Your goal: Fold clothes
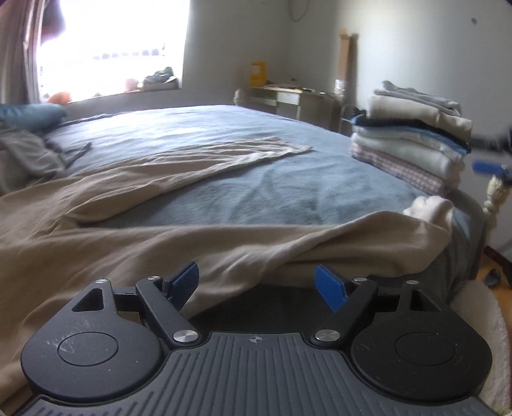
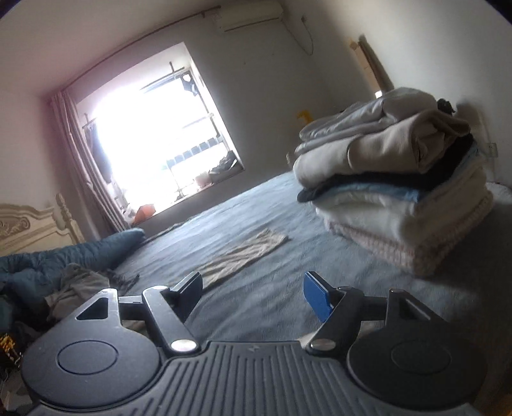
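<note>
Two grippers are showing, one per wrist cam, both w/ blue pads spread wide and nothing between them: the left gripper [image 1: 257,286] is hovering at the near edge of the bed, its left pad touching or just over the beige garment [image 1: 128,224]; the right gripper [image 2: 252,292] is hanging above bare blue-grey bedspread [image 2: 288,288], tilted view. No readable writing or brand anywhere; a yellow item [image 1: 258,72] on the far desk [image 1: 288,96] is too blurred to read. One beige garment is lying spread across the bed, its long part running toward the middle, the near hem draping over the bed edge in front of the left gripper. One stack of folded clothes [image 1: 412,137] is sitting at the right bed corner, approx. six or seven layers: grey, cream, dark, light blue, white, pink check at the bottom. One crumpled grey heap [image 1: 28,153] is lying at the left, beside a blue pillow or duvet [image 2: 80,252]. Rm: bright overexposed window [image 2: 153,134] w/ curtain at its left, a wall AC unit [image 2: 249,14] up high, a carved headboard [image 2: 28,227].
</note>
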### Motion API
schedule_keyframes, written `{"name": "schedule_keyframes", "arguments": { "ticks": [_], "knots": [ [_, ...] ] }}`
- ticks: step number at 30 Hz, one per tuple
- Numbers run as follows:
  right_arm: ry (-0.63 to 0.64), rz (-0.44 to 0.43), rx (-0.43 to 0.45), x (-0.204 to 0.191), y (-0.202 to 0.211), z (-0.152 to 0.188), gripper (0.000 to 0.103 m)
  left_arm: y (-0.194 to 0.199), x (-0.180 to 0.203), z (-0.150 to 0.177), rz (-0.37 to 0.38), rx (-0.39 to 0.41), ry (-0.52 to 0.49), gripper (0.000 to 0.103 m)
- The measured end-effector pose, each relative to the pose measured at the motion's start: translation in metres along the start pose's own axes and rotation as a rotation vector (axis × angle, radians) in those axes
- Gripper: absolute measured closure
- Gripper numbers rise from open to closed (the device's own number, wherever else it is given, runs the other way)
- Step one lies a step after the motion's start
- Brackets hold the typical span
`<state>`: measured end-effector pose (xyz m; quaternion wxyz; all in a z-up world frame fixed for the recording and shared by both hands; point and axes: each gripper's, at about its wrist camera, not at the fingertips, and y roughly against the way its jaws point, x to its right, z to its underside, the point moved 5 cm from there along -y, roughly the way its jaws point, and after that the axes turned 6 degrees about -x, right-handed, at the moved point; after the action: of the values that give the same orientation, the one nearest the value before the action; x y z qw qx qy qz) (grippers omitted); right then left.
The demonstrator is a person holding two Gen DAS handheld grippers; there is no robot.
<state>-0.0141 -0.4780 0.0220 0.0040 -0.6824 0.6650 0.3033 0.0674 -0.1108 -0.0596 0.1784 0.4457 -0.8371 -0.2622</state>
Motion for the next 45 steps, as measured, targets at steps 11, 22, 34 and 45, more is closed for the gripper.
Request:
{"name": "schedule_keyframes", "arguments": {
  "ticks": [11,22,34,45],
  "knots": [
    [-0.699,-0.419,-0.392,0.009,-0.072,0.074,0.032,-0.007,-0.050,0.015,0.421,-0.106,0.630,0.015],
    [-1.117,-0.340,-0.344,0.044,-0.100,0.105,0.038,-0.033,-0.088,0.028,0.478,-0.086,1.024,0.014],
    [-1.344,-0.190,-0.253,0.074,-0.106,0.128,0.046,-0.044,-0.096,0.036,0.391,-0.100,1.123,0.055],
    [-0.982,-0.135,-0.241,0.042,-0.127,0.073,0.095,-0.033,-0.106,0.038,0.424,-0.051,1.120,0.093]
  ]
}}
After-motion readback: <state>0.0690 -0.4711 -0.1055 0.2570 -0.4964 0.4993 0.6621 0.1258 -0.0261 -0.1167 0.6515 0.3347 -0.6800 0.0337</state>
